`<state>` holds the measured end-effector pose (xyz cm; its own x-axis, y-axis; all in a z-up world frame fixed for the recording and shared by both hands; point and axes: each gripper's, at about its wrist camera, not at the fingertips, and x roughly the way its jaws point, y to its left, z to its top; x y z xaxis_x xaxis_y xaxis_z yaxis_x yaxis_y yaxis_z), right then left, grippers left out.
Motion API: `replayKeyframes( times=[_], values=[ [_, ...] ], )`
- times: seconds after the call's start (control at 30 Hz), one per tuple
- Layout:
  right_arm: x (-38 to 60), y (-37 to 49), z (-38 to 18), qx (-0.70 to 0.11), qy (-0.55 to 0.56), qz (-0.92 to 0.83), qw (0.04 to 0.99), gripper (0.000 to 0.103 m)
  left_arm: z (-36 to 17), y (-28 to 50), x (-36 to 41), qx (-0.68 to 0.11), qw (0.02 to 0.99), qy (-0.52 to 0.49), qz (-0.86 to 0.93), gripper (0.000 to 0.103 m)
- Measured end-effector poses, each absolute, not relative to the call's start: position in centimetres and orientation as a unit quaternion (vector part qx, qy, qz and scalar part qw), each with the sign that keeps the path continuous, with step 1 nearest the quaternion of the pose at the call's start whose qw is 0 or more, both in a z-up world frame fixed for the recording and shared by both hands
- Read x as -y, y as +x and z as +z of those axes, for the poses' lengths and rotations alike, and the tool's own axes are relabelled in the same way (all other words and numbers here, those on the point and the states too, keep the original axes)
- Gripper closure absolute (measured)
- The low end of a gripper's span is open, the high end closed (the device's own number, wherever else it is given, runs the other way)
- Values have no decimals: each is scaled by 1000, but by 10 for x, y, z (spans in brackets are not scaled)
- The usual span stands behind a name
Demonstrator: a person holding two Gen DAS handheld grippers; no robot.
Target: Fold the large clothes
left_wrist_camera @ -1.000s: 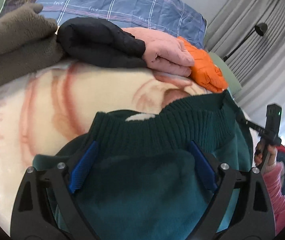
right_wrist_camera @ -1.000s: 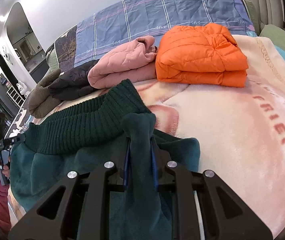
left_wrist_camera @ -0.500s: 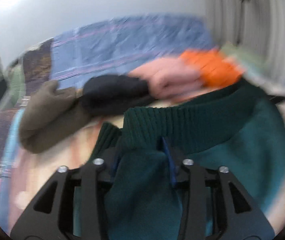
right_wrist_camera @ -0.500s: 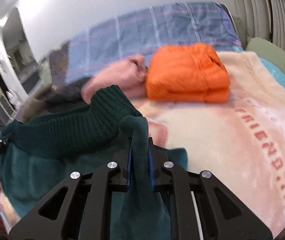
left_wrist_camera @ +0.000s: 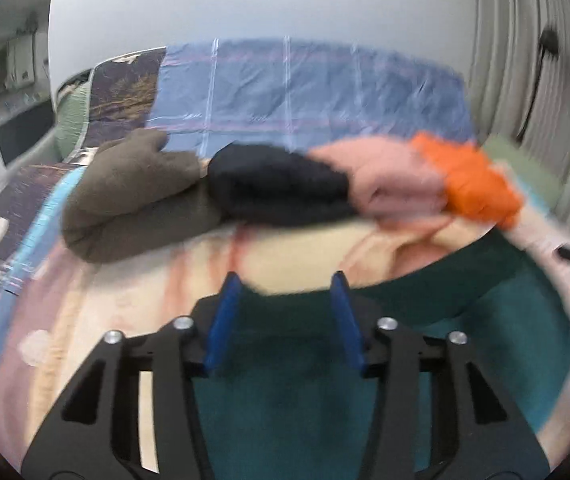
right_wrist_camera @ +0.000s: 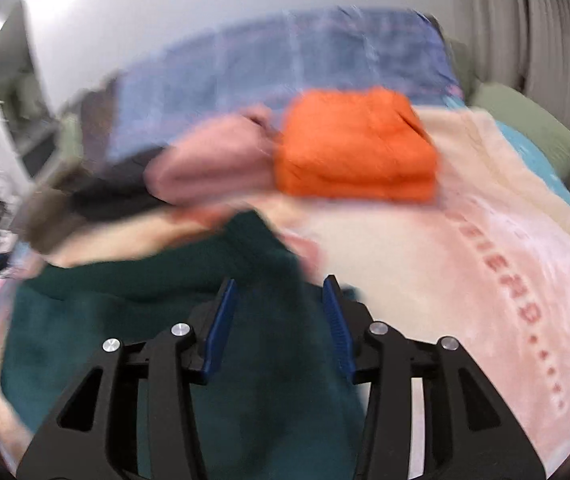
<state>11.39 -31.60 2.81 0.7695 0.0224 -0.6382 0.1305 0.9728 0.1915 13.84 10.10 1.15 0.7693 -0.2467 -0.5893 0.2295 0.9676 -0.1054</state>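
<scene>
Both grippers released since half a second ago: left gripper [left_wrist_camera: 285, 312] and right gripper [right_wrist_camera: 279, 312] now wide, holding nothing | dark green fleece sweater [right_wrist_camera: 173, 344] lies lower centre on cream-pink blanket [right_wrist_camera: 465, 280] | one fold apparently laid, more left; folded orange puffer jacket [right_wrist_camera: 353, 152] upper centre.

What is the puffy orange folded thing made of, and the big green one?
The folded orange jacket looks like smooth padded nylon: it bulges in puffy layers. The dark green sweater seems matte fleece with a knitted band, though blur hides its ribs.
</scene>
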Motion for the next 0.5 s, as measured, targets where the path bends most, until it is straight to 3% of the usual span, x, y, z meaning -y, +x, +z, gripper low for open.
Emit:
replayKeyframes(
  times=[0.1, 0.17, 0.23, 0.27, 0.33, 0.5],
  values=[
    [275, 110, 43, -309, 72, 27, 948, 57, 5, 135, -71, -327, 932, 10, -154, 57],
    [252, 115, 35, -310, 48, 57, 948, 54, -26, 141, -45, -357, 922, 71, -133, 45],
    [237, 128, 6, -347, 36, 59, 935, 50, -62, 151, -35, -384, 911, 100, -109, 44],
    [232, 141, -25, -397, 31, 54, 916, 49, -78, 150, -34, -360, 921, 102, -105, 44],
    [221, 137, -52, -370, -17, 44, 928, 49, -80, 149, -36, -353, 925, 91, -106, 44],
    [218, 134, -49, -364, -11, 23, 931, 49, -82, 150, -36, -355, 924, 89, -109, 44]
  ],
)
